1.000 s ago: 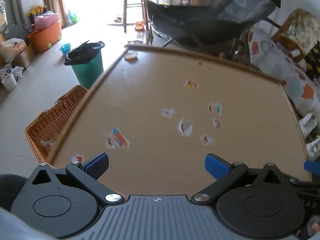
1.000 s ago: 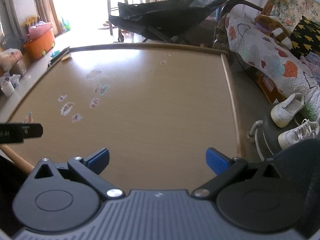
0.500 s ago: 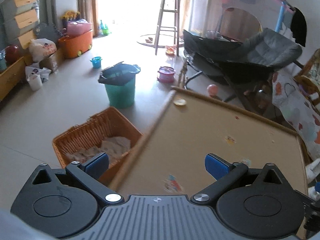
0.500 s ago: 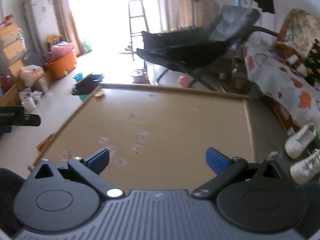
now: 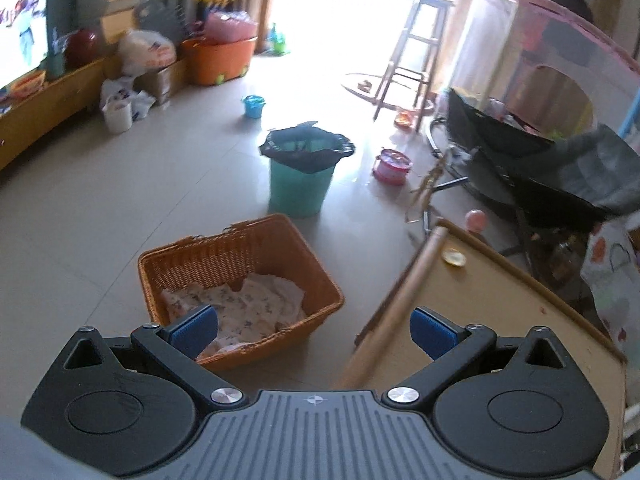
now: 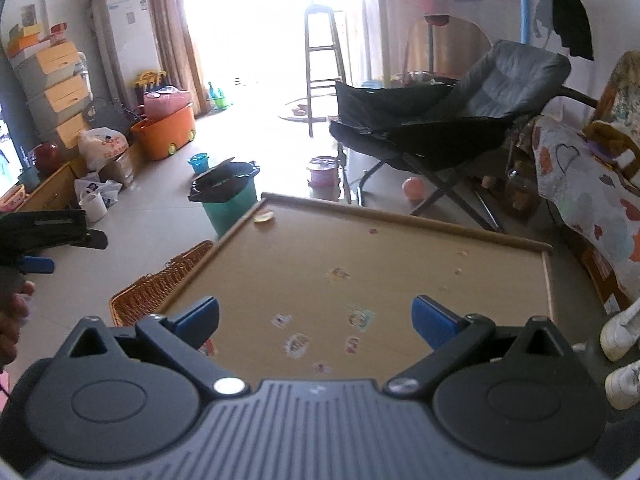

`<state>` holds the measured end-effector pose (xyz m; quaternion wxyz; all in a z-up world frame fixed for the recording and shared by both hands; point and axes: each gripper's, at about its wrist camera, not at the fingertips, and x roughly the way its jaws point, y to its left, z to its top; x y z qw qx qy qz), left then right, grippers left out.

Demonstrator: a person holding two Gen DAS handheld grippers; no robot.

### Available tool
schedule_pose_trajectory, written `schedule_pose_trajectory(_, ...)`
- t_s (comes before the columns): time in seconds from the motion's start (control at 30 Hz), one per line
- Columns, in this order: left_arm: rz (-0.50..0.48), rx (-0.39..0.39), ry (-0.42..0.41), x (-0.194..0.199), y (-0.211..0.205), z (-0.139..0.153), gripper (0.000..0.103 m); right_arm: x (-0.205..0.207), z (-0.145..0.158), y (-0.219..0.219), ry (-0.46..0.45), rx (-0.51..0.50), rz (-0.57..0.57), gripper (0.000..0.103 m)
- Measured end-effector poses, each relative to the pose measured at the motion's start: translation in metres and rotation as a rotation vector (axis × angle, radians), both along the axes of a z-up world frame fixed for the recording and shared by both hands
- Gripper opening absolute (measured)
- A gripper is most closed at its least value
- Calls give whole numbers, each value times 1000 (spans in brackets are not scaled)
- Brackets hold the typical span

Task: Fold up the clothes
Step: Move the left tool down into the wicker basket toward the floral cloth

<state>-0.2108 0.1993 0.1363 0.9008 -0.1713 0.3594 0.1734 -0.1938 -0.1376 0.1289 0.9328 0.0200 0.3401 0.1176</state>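
Observation:
Pale patterned clothes [image 5: 244, 304] lie crumpled in an orange wicker basket [image 5: 280, 248] on the floor, left of the table. My left gripper [image 5: 314, 330] is open and empty, held above the gap between the basket and the table's left edge. My right gripper [image 6: 316, 320] is also open and empty, above the near part of the wooden table [image 6: 400, 264], whose top carries only stickers. In the right wrist view the basket's rim [image 6: 160, 284] shows beside the table, and the left gripper [image 6: 40, 236] appears at the far left with a hand on it.
A teal bin [image 5: 300, 180] with a black bag stands behind the basket. A dark reclining chair [image 6: 452, 120] and a stool [image 6: 320, 64] sit beyond the table. White shoes [image 6: 624, 356] and a quilt-covered sofa [image 6: 580, 184] are on the right. An orange tub [image 6: 166, 136] stands left.
Both grippers rose and pulled back from the tabletop. The left one swung left, bringing the basket of clothes into view. Both stayed open.

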Motion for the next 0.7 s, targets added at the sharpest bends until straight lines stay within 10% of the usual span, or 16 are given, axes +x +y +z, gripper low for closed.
schedule_pose_trajectory(0.7,193,-132,171,101,146,-111,103,44,-24,116,34,-106,281,103)
